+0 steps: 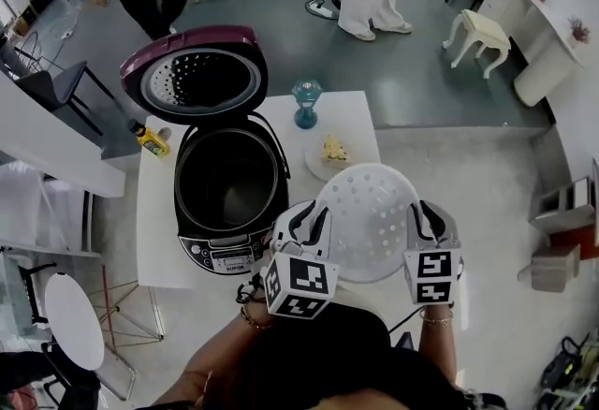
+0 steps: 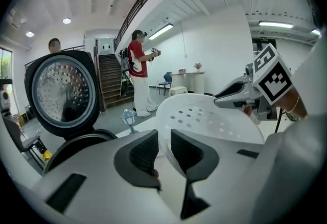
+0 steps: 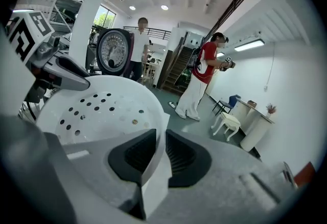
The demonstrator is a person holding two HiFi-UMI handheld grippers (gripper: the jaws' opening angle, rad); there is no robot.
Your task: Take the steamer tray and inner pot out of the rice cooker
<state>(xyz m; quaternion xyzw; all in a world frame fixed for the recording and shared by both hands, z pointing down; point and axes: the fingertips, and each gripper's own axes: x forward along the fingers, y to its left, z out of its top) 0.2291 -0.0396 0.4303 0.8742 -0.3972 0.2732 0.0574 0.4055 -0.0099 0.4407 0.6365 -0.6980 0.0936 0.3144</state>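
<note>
Head view alone: rice cooker (image 1: 225,249) interior; both tongs (image 1: 309,221) (image 1: 426,216) pinching steamer tray (image 1: 370,221).

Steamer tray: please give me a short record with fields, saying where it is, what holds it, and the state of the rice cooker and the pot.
steamer tray: white, with holes, out of the cooker, held to its right in the head view
left gripper: shut on the tray's left rim
right gripper: shut on the tray's right rim
rice cooker: on the white table
lid: open, tilted back
inner pot: inside the cooker, not yet taken out
</note>
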